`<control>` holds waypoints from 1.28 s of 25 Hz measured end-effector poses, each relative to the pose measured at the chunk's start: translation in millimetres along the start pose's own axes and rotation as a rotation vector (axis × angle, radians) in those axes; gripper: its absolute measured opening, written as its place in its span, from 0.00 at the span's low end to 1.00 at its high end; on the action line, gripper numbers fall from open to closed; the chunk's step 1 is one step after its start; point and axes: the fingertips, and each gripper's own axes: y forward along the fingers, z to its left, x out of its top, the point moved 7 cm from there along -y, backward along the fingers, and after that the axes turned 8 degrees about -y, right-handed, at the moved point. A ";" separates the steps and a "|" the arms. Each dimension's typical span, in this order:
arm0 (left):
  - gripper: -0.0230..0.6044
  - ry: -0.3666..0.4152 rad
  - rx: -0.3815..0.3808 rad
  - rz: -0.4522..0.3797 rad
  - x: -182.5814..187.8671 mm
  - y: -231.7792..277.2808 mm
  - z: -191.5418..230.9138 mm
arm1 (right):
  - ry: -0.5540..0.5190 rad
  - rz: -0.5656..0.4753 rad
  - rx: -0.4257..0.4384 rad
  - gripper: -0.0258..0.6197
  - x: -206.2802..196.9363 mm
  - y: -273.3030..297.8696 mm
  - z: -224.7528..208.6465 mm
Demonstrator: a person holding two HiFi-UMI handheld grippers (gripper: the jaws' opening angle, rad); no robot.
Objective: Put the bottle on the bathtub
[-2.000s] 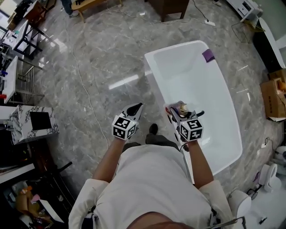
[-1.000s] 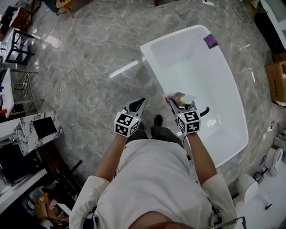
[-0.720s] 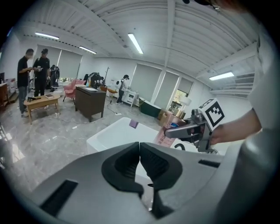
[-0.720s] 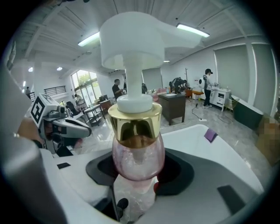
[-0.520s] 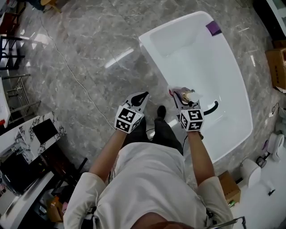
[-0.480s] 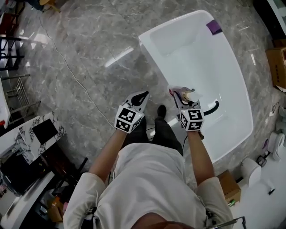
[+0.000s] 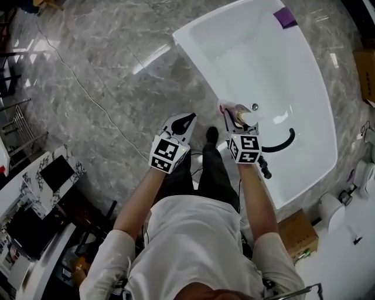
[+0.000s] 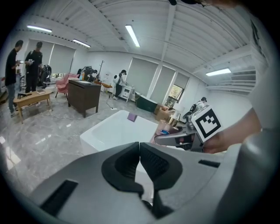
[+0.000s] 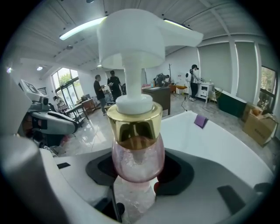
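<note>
A pink glass pump bottle with a gold collar and a white pump head stands upright between the jaws of my right gripper, which is shut on it. In the head view the bottle is over the near rim of the white bathtub, held by the right gripper. My left gripper hovers over the grey floor left of the tub, shut and empty; its jaws meet in the left gripper view. The tub lies ahead of it.
A purple pad rests on the tub's far rim and a black hose curves inside it. A cardboard box sits on the floor by the tub's near end. Two people stand by a table far off. A thin cable crosses the marble floor.
The head camera has shifted, so the tub sits higher and more to the right. The right gripper with the bottle has come closer to the tub's near rim. The left gripper stays shut.
</note>
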 end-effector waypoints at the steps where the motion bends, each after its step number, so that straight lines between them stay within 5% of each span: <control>1: 0.05 0.000 -0.003 0.005 -2.8 6.4 -0.1 | 0.005 0.004 -0.008 0.41 -5.4 6.3 -1.6; 32: 0.05 -0.033 -0.016 0.049 -84.1 89.7 65.1 | 0.034 0.043 -0.153 0.41 -95.7 126.4 -29.6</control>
